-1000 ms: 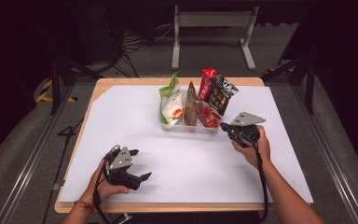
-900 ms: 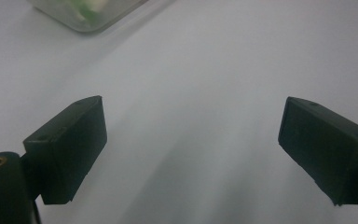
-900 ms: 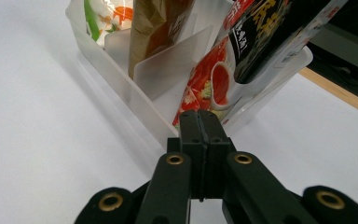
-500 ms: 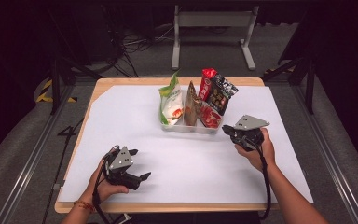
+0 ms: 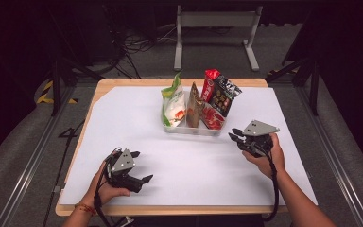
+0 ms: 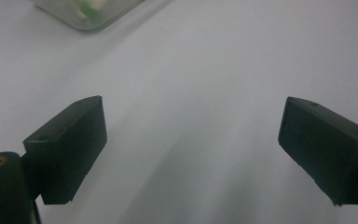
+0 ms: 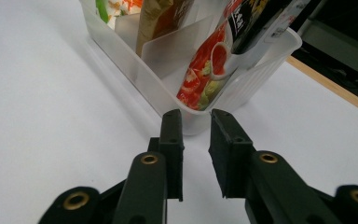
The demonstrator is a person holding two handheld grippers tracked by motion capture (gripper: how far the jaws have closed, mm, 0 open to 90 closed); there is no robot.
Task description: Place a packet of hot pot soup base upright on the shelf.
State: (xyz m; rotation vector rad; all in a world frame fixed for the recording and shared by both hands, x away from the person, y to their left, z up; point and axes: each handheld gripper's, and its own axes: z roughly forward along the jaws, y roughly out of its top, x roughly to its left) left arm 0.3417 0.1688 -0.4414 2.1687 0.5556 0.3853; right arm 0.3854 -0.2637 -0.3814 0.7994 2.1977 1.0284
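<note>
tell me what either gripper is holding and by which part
Nothing is held. The left gripper is wide open over bare table; the right gripper, nearly closed with an empty gap, sits just short of the bin.

Ahead of my left gripper [image 5: 141,173] the white table cover [image 5: 123,118] lies bare and open; between its wide-spread jaws I see only white sheet, with the corner of the clear bin [image 6: 89,15] well off at the far edge. The one obstacle on the table is that bin [image 5: 194,128], packed with upright snack packets [image 5: 174,101] that rise above its rim. My right gripper [image 5: 235,135] sits just beside its right end, jaws narrowly apart and pointing at the corner wall [image 7: 200,112], so there is little room forward there. To the right of the bin the sheet is free as far as the wooden table edge [image 7: 335,91].
</note>
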